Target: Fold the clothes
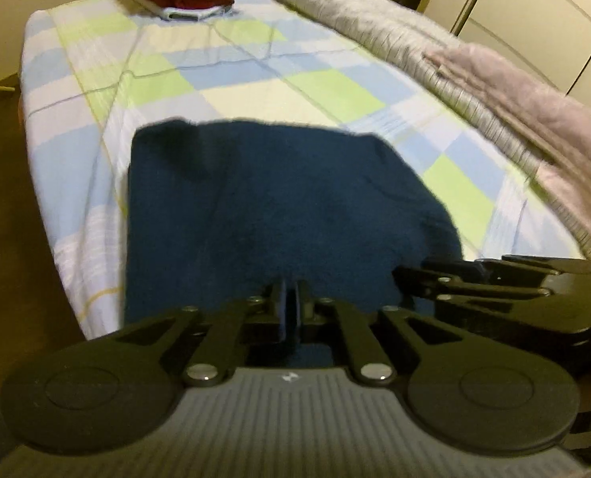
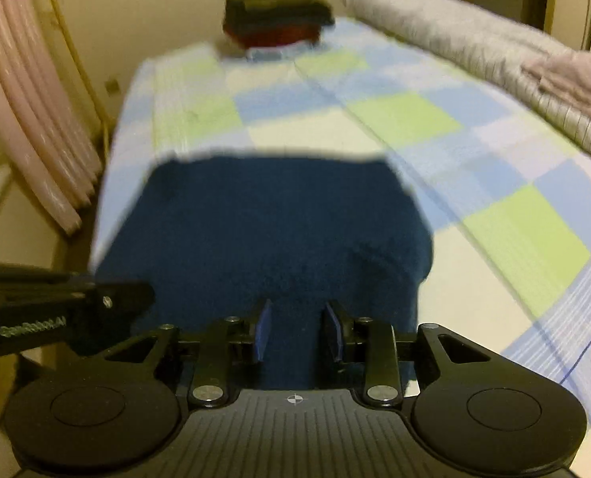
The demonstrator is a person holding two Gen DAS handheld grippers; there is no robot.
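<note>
Navy garment (image 1: 279, 215), two hand-held grippers

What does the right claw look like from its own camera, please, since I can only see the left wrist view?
Observer: The right claw is open, its blue pads apart over the near edge of the navy garment.
Operator: Thank you. Is anything to the left of the bed?
Observer: Yes, a pink ribbed panel stands by the wall there, outside your view.
Operator: And what tops the folded stack?
Observer: A blue folded item lies on top of the stack; your view cuts it off. The picture is blurred, so I cannot tell more.
</note>
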